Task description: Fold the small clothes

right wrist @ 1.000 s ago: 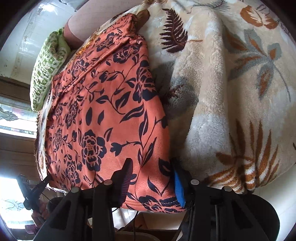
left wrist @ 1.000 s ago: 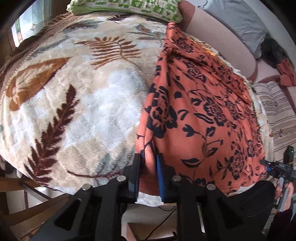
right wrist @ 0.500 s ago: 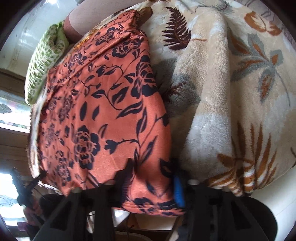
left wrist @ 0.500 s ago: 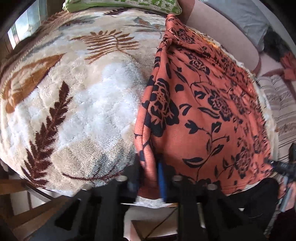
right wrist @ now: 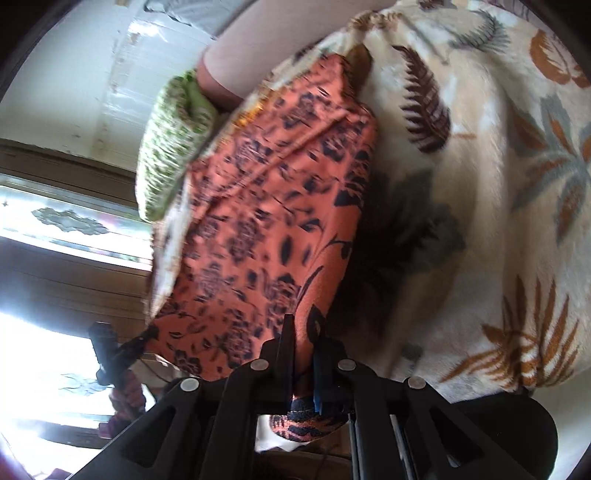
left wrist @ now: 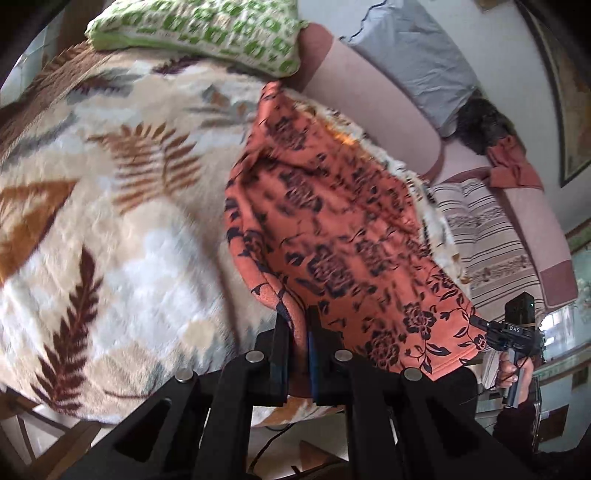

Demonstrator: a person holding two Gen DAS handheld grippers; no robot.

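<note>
Left gripper pinches near corner of orange cloth, jaws pressed on hem at 6 o'clock. Right gripper pinches other near corner likewise. Cloth runs from both grippers toward 12 over leaf blanket, near edge lifted. Beyond: green pillow at 11.

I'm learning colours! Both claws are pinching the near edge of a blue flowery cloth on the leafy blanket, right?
Almost. The cloth is orange with dark flowers, not blue; the left wrist view shows it clearly. The rest holds: the left claw and the right claw are both shut on its near edge, and it lies on the leafy blanket.
</note>
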